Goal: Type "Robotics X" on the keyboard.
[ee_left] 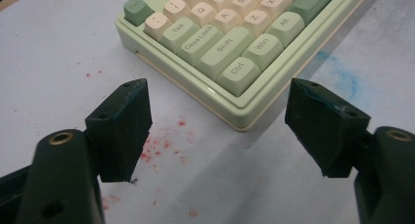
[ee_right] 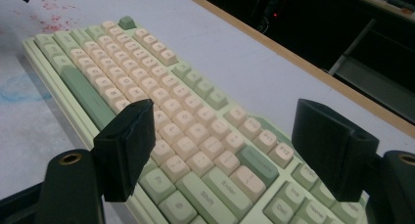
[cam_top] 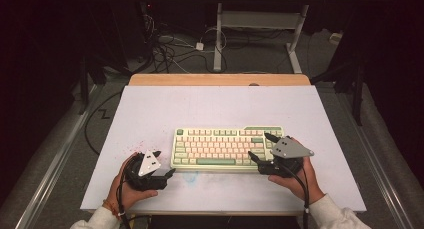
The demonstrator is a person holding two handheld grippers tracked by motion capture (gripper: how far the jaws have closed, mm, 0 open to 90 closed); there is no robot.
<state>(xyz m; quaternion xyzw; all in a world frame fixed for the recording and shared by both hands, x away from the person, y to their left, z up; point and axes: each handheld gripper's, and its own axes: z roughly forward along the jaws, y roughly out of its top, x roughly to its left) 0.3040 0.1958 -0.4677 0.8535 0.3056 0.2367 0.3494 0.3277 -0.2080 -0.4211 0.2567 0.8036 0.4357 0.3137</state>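
Keyboard (cam_top: 227, 148) sits mid-table near the front edge, both tongs apart and empty: left gripper (cam_top: 165, 164) off its left end, right gripper (cam_top: 264, 148) over the right end; clamp both ends evenly.

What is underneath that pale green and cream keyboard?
The green and cream keyboard lies flat on the white tabletop, with red specks and a blue smudge beside it. Anything beneath it is hidden.

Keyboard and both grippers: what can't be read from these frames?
- Keyboard: legends too small in the high view; its right end sits under the right gripper.
- Left gripper view: keyboard cut by the top edge.
- Left gripper: high view can't show whether it touches the table.
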